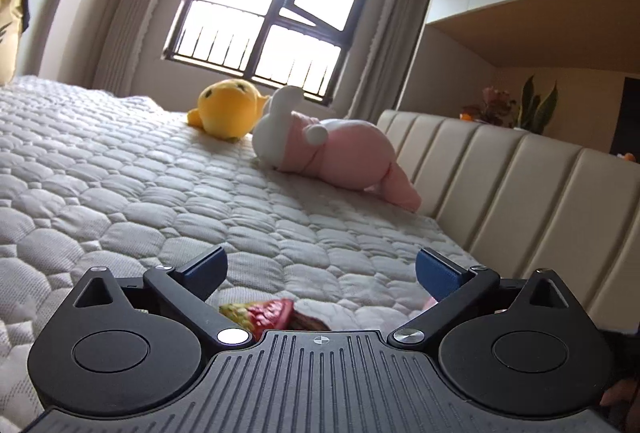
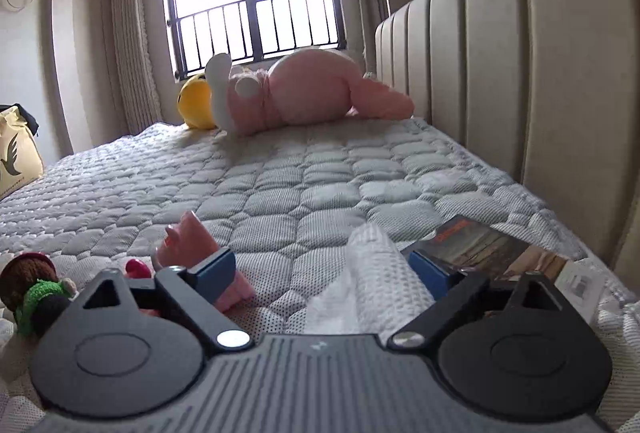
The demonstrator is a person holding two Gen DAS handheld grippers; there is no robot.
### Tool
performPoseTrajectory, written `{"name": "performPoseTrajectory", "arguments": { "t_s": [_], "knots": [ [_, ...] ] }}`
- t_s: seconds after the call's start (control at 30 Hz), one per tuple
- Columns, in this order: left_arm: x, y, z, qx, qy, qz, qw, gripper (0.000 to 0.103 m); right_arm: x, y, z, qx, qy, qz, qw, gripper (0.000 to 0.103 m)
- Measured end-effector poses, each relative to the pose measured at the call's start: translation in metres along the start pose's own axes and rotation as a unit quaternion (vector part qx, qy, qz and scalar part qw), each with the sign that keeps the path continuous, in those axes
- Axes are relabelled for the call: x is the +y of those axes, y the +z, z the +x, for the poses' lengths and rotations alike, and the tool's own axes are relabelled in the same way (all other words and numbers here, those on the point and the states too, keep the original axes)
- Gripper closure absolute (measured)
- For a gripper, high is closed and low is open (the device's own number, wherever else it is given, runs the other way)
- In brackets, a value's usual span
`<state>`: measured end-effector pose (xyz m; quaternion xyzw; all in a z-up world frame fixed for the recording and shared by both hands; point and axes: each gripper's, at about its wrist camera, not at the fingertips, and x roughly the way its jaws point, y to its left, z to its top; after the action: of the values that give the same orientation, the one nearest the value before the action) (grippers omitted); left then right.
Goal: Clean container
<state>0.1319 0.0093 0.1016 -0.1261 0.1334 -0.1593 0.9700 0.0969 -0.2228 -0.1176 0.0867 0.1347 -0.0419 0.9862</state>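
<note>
1. Firstly, left wrist view:
   - Found the left gripper [image 1: 322, 269] spread wide, with nothing between its blue pads [image 1: 438, 275].
   - Looked low across a quilted mattress [image 1: 120, 173] toward a yellow plush [image 1: 230, 109] and a pink rabbit plush [image 1: 332, 149], both well apart from the tongs.
   - Caught only a red-and-green fruit-like toy [image 1: 264, 313] just under the gripper body, half hidden by it.
   - Saw no container anywhere in this view, so could not place it from this side.

2. Then, right wrist view:
   - Found the right gripper [image 2: 323, 269] likewise wide open and clamped on nothing.
   - Noted a white waffle-weave cloth [image 2: 376, 281] rising inside the gap, crumpled and peaked, well over toward the right pad and perhaps touching it; contact not clear.
   - Read its long axis as running roughly forward along the fingers, so judged a plain closing enough to pinch it.
   - Marked a glossy printed booklet [image 2: 484, 249] lying flat just beyond the right pad, beside the padded headboard [image 2: 540, 73].
   - Marked a pink figure [image 2: 184, 245] by the left pad and a crocheted doll [image 2: 32, 285] further left.
   - Saw no container here either; whereabouts could not be told.
   - Judged the right hand nearer to the cloth, the left one free to fetch or steady the container.
</note>
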Motion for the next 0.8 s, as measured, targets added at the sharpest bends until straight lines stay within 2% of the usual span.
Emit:
{"name": "performPoseTrajectory", "arguments": {
  "t_s": [0.07,0.2,0.33,0.47,0.57,0.6,0.67,0.7,0.77,0.8],
  "knots": [
    [-0.013,-0.008,-0.013,0.001,0.001,0.022,0.9998,0.0,0.002,-0.001,-0.016,-0.024,-0.002,-0.013,1.0,0.001],
    [-0.038,-0.03,-0.031,0.003,0.011,0.044,0.999,0.0,0.01,-0.018,-0.049,-0.054,-0.009,-0.047,0.997,0.0],
    [-0.063,-0.056,-0.032,0.011,0.046,0.059,0.9971,0.0,0.016,-0.033,-0.064,-0.061,-0.009,-0.079,0.995,0.0],
    [-0.073,-0.071,-0.015,0.069,0.062,0.048,0.9945,0.0,0.009,-0.019,-0.053,-0.034,0.043,-0.051,0.997,0.0],
    [-0.066,-0.073,-0.006,0.098,0.06,0.03,0.993,0.0,0.011,-0.002,-0.053,-0.032,0.037,-0.056,0.997,0.0],
    [-0.062,-0.073,-0.005,0.103,0.067,0.021,0.9922,0.0,0.016,0.001,-0.051,-0.038,-0.004,-0.092,0.995,0.0],
    [-0.055,-0.072,-0.003,0.113,0.081,0.004,0.9903,0.0,0.026,0.008,-0.047,-0.054,-0.082,-0.16,0.982,0.0],
    [-0.052,-0.072,-0.001,0.121,0.087,-0.003,0.9888,0.0,0.027,0.014,-0.048,-0.064,-0.092,-0.173,0.978,0.0],
    [-0.052,-0.072,0.0,0.125,0.091,-0.004,0.988,0.0,0.015,0.034,-0.051,-0.066,0.002,-0.121,0.99,0.0],
    [-0.052,-0.073,0.0,0.127,0.092,-0.004,0.9876,0.0,0.009,0.044,-0.053,-0.067,0.051,-0.094,0.992,0.0]
  ]
}}
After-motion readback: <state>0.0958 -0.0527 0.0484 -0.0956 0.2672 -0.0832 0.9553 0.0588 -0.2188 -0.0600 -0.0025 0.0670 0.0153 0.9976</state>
